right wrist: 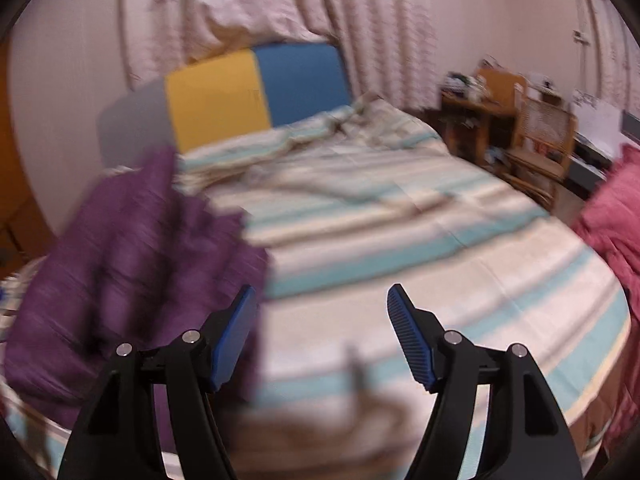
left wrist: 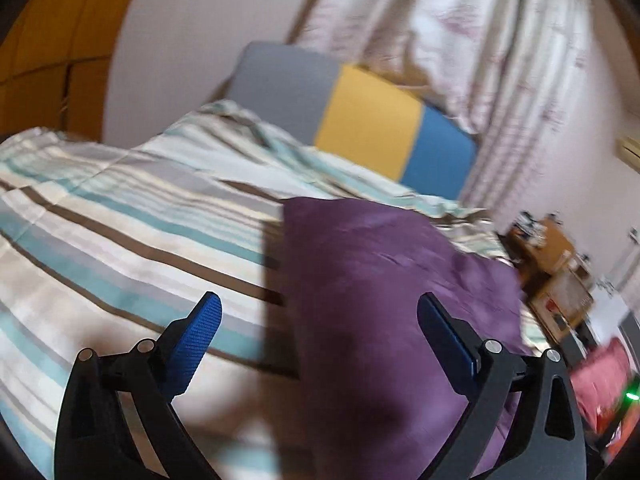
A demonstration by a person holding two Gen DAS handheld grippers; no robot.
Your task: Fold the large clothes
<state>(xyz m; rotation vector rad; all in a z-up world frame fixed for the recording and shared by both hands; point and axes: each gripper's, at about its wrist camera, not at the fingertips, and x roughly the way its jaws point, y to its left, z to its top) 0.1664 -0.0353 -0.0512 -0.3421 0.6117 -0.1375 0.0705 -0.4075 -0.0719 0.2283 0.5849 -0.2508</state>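
Observation:
A purple garment [left wrist: 384, 280] lies folded on the striped bed cover [left wrist: 120, 216]. In the left wrist view it fills the right half, under and ahead of my left gripper [left wrist: 320, 304], which is open and empty just above it. In the right wrist view the purple garment [right wrist: 132, 252] is blurred at the left, beside the left finger of my right gripper [right wrist: 322, 296]. The right gripper is open and empty above the striped bed cover [right wrist: 400, 220].
A grey, yellow and blue headboard [left wrist: 368, 128] stands at the far end of the bed, with curtains [right wrist: 280, 0] behind. Pink fabric [right wrist: 612, 216] lies at the bed's right edge. Wooden furniture [right wrist: 500, 120] with clutter stands right of the bed.

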